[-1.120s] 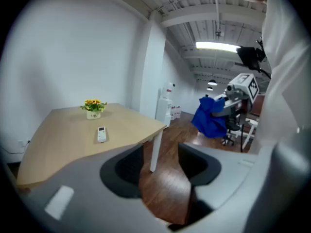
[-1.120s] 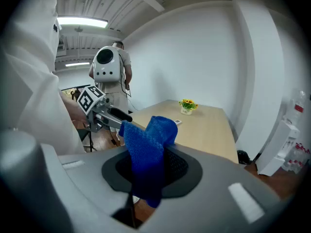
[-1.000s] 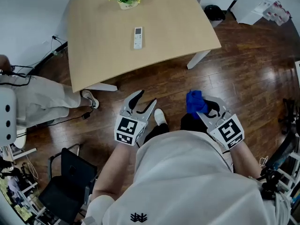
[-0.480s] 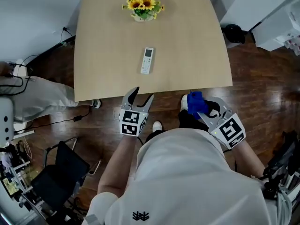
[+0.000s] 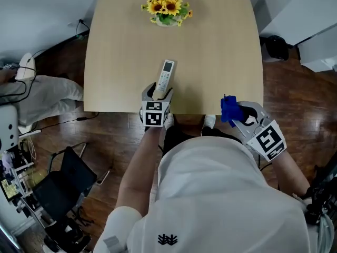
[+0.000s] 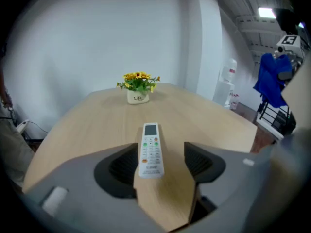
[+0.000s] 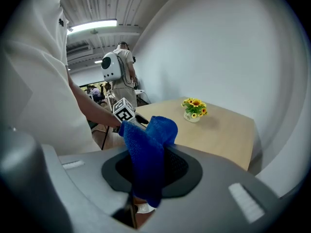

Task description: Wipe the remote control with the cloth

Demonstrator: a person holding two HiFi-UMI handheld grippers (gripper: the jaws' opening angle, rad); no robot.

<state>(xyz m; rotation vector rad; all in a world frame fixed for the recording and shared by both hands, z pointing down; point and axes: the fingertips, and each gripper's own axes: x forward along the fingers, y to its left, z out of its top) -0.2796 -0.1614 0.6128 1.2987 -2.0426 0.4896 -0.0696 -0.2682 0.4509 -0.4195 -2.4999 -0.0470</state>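
A white remote control (image 5: 167,70) lies lengthwise on the light wooden table (image 5: 210,62), near its front edge. My left gripper (image 5: 158,92) reaches over that edge with its jaws opening. In the left gripper view the near end of the remote control (image 6: 150,149) lies between the pads of my left gripper (image 6: 160,153), with a gap on each side. My right gripper (image 5: 239,115) hovers off the table's front right corner, shut on a bunched blue cloth (image 5: 228,109). In the right gripper view the blue cloth (image 7: 148,152) stands up out of the closed jaws of my right gripper (image 7: 150,166).
A small pot of sunflowers (image 5: 166,7) stands at the far end of the table. A seated person's legs (image 5: 37,96) and cables are on the left, a black chair (image 5: 68,181) at the lower left, and a dark bin (image 5: 275,46) on the wood floor at right.
Both grippers have moved forward to the table. The left one has come down over the front edge and its jaws have spread around the remote's near end. The right one still holds the cloth.
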